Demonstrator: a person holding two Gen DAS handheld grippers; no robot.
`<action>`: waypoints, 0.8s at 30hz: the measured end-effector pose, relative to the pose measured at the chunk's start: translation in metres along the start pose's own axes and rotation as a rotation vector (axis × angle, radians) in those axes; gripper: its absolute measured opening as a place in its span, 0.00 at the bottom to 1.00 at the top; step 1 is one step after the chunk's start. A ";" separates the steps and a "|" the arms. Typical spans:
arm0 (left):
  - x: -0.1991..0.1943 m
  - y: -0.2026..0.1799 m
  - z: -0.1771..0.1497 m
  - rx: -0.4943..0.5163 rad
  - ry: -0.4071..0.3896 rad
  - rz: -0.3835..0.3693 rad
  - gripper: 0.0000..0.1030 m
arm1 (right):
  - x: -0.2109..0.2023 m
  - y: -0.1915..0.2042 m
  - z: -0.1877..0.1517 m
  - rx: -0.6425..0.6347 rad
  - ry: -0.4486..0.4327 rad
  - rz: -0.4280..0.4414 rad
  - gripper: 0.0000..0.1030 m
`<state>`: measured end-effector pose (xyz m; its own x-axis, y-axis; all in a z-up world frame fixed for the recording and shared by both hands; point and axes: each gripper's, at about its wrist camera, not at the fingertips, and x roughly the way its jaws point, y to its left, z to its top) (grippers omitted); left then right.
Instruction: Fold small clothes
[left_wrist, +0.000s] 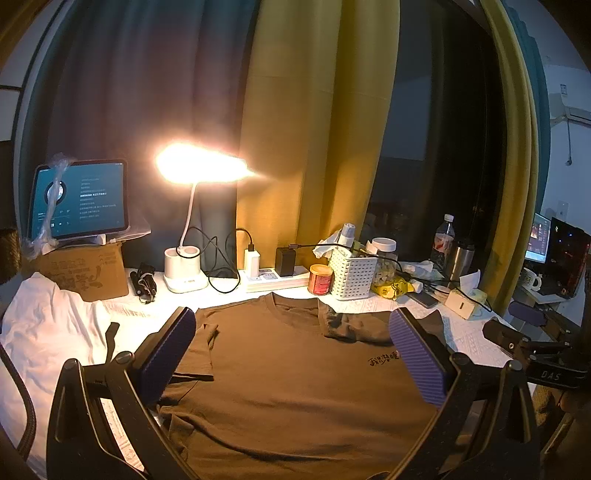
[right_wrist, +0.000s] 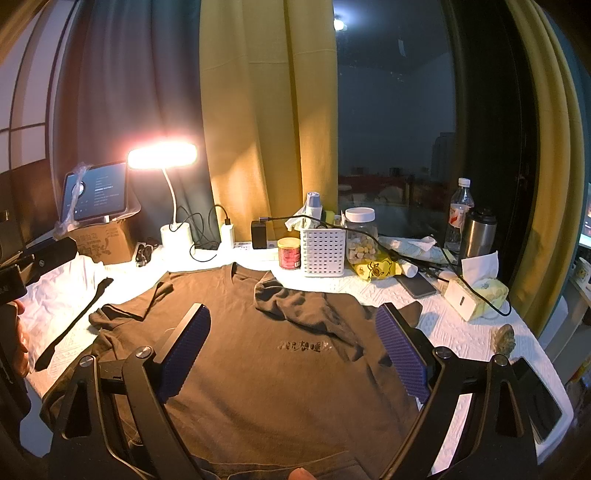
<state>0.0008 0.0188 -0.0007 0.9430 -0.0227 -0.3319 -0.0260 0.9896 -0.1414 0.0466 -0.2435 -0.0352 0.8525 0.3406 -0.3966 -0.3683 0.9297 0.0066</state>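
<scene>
— While both tools hang over the desk, where does the brown T-shirt (left_wrist: 295, 373) lie against the fingers?
— Spread face-up under both. The left gripper (left_wrist: 291, 354) has its purple pads (left_wrist: 421, 354) spread wide with nothing between them but shirt front below; the right gripper (right_wrist: 293, 347) is just as wide and also holds nothing.
— And the edges?
— Beyond the fingertips the collar (right_wrist: 236, 271) nearly meets the clutter: a red tin (right_wrist: 289, 252) and a white basket (right_wrist: 322, 251) stand just past it. One sleeve (right_wrist: 295, 299) is folded inward, crumpled, ahead of the right gripper's right finger. The other sleeve (left_wrist: 199, 350) lies flat beside the left gripper's left finger.
— Open room?
— Left of the left fingers, bare tablecloth (left_wrist: 136, 314) and a white garment (left_wrist: 48, 325). Right of the right fingers, a strip of cloth before the tissue pack (right_wrist: 480, 291).
</scene>
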 end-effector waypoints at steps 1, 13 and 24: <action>0.000 0.000 0.000 0.001 -0.001 -0.001 0.99 | 0.000 0.000 0.000 0.001 0.000 0.000 0.90; 0.002 -0.001 0.001 0.010 0.004 -0.019 0.99 | 0.001 0.000 0.001 0.000 0.001 -0.001 0.90; 0.006 0.000 0.001 -0.028 0.014 -0.052 0.99 | 0.004 -0.002 0.000 0.002 0.003 -0.001 0.90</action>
<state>0.0071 0.0183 -0.0019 0.9387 -0.0760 -0.3363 0.0133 0.9827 -0.1849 0.0508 -0.2439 -0.0365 0.8518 0.3388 -0.3997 -0.3663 0.9304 0.0079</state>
